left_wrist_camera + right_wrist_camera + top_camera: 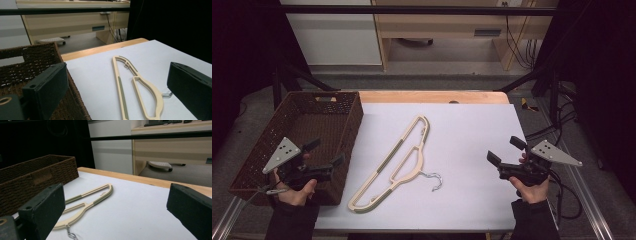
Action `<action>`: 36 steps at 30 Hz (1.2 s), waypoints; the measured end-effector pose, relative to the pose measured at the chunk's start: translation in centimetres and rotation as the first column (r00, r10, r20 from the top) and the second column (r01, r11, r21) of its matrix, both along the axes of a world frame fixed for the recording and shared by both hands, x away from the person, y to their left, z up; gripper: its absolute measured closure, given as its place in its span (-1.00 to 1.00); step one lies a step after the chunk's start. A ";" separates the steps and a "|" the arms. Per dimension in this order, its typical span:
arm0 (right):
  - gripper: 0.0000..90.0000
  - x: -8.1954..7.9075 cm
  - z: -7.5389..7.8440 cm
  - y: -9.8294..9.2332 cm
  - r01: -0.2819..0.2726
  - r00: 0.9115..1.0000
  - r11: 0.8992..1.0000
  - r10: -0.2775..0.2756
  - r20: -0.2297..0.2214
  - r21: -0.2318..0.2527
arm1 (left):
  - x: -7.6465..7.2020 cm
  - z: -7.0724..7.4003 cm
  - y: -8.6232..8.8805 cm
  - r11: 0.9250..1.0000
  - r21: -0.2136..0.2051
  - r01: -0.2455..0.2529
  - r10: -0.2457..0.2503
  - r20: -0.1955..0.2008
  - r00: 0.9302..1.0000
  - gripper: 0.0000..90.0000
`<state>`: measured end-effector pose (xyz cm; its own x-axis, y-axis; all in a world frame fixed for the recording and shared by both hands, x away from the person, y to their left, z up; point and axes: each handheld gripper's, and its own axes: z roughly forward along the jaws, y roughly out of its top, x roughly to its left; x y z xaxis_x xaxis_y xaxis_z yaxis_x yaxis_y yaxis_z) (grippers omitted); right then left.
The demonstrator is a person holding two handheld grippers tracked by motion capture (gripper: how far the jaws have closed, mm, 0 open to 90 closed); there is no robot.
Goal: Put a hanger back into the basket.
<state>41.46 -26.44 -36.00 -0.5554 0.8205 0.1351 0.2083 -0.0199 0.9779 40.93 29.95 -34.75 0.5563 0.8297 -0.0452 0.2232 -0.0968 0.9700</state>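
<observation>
— While both hands hang back at the near edge, which step would you call this?

— The very start, I'd judge: the approach has not begun. The left gripper (328, 152) hovers at about eight o'clock, over the near corner of the wicker basket (346, 107), jaws wide apart with nothing between them. The right gripper (506, 151) waits at about four o'clock, likewise spread and empty.

— And the hanger?

— The cream hanger (399, 160) lies flat on the white sheet (472, 130) near the table's middle, running from twelve o'clock down toward seven, with its metal hook (435, 180) curling off at five. It touches neither gripper and lies just beside the basket, not in it.

— So what does the next move call for?

— Probably one gripper coming in low and closing on a thin arm of the frame. The plastic lies flush on the sheet, so a jaw tip must slip under an edge. From the left gripper view the hanger (140, 87) sits straight ahead between the jaws.
</observation>
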 end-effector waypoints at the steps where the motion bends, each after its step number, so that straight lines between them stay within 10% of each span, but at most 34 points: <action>1: -0.95 0.0 0.0 0.0 0.000 1.000 1.000 0.000 0.000 0.000 | 0.0 0.0 0.0 1.000 0.004 -0.002 0.002 -0.001 1.000 -0.93; 23: -0.90 1.0 -0.1 4.5 -0.105 0.994 0.991 0.102 -0.038 -0.085 | 0.5 -0.5 -0.2 1.000 0.020 0.003 -0.002 -0.022 1.000 -0.94; 36: -0.81 2.5 -0.7 8.8 -0.177 0.982 0.968 0.163 -0.092 -0.176 | 0.5 -0.5 -0.1 1.000 0.022 0.000 0.001 -0.026 1.000 -0.94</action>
<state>43.96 -17.62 -36.72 -0.6830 0.7294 0.0394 0.2673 0.1994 0.9428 41.39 29.87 -35.28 0.5547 0.8310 -0.0413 0.2483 -0.1180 0.9615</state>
